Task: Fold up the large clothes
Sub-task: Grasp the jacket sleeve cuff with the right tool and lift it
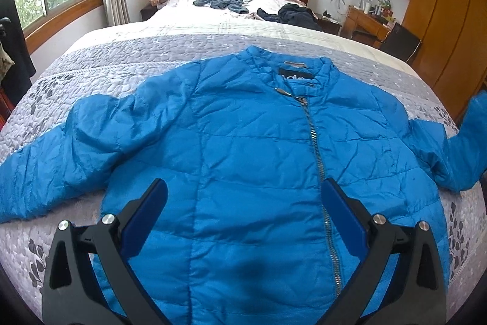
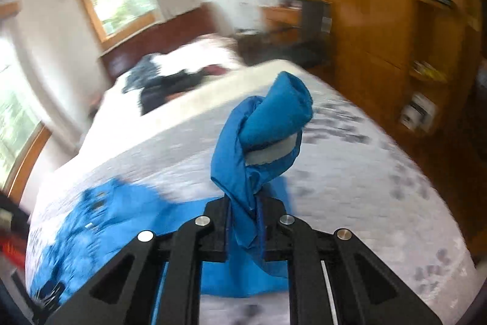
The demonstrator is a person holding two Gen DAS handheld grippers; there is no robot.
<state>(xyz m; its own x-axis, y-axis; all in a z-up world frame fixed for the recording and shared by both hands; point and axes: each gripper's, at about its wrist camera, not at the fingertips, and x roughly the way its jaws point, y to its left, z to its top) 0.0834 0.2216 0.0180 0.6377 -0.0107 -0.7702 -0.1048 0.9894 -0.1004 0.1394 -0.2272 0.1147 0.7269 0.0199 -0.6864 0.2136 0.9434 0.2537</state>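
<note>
The jacket (image 1: pixel 243 148) lies face up and zipped on the bed (image 1: pixel 91 75), collar toward the headboard, one sleeve (image 1: pixel 61 142) spread flat to the side. The other sleeve (image 2: pixel 268 124) is lifted off the quilt, its cuff end twisted and bunched above the right gripper (image 2: pixel 245 221), whose jaws are closed tight on the fabric. The left gripper (image 1: pixel 243 203) hovers over the lower front of the jacket with its jaws wide apart, holding nothing.

The right wrist view is smeared, so that hand seems to be moving fast. The shiny shell looks slippery, and the pinch takes only a thin twisted strip; a quick swing could pull the sleeve free or drag the whole body askew, since nothing pins it. The twist may also land as a lumpy fold. Other clothes (image 1: pixel 225 0) lie near the pillows, well apart.
</note>
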